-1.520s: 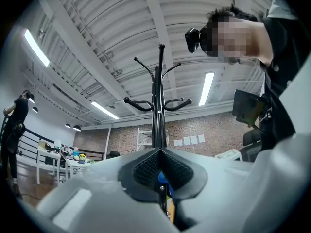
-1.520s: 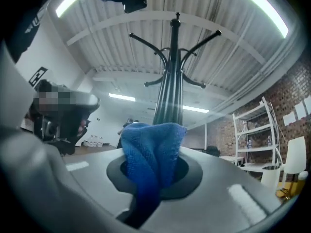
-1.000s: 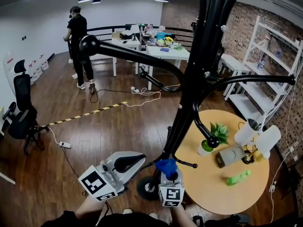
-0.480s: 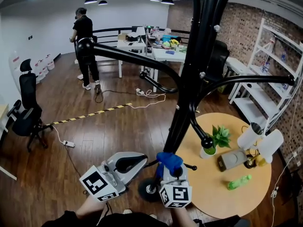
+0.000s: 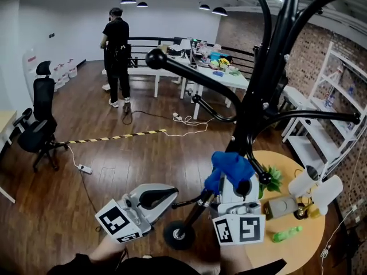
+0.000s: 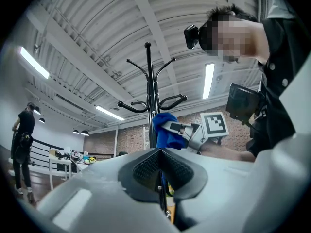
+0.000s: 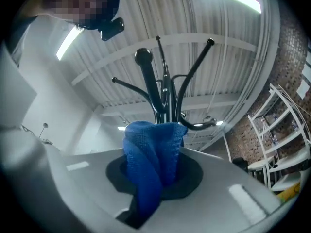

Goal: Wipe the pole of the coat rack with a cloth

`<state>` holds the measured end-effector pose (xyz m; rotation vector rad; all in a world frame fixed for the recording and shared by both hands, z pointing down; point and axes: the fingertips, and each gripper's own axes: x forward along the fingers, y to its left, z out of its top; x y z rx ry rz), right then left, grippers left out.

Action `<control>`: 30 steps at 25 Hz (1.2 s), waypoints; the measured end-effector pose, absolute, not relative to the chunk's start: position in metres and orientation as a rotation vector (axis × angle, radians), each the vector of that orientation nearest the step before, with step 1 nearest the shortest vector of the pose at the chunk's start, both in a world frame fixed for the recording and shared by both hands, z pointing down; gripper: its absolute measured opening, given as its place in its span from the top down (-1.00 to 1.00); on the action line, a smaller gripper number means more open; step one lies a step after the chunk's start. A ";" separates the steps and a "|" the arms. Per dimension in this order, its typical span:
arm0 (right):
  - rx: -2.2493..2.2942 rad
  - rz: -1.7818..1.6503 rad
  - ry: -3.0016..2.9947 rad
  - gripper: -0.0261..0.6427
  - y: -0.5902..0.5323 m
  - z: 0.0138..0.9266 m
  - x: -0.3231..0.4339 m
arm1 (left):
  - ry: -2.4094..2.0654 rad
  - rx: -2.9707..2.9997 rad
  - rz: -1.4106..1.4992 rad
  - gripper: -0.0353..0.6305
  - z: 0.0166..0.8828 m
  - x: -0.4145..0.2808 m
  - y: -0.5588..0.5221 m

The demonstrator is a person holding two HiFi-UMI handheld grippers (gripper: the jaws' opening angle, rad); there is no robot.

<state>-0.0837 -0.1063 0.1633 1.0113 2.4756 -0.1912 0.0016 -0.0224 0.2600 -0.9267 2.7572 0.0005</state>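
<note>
Pole (image 5: pixel 248 135) sits just ahead of your right gripper (image 5: pixel 232 179), clamped on the cloth (image 5: pixel 229 165) for wiping; your left gripper (image 5: pixel 165 197) grips a low peg (image 5: pixel 186 201), likely steadying the rack (image 5: pixel 275 44).

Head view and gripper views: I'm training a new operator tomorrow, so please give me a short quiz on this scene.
1. True or false: the right gripper is shut on a blue woven cloth.
2. The small green potted plant stands on: A) the round wooden table; B) the white shelf unit; C) the floor.
3. Short answer: what colour is the tall metal coat rack pole?
Key: 1 true; 2 A; 3 black.
</note>
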 end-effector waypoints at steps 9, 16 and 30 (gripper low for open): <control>0.987 -0.129 2.414 0.77 -0.100 0.120 -0.079 | 2.735 -0.890 0.025 0.88 0.249 0.004 -0.008; 0.968 -0.118 2.465 0.77 -0.108 0.156 -0.082 | 2.745 -0.918 0.013 0.88 0.255 0.000 -0.011; 1.058 -0.004 2.803 0.77 -0.103 0.359 -0.091 | 2.781 -0.949 0.079 0.88 0.268 -0.015 -0.015</control>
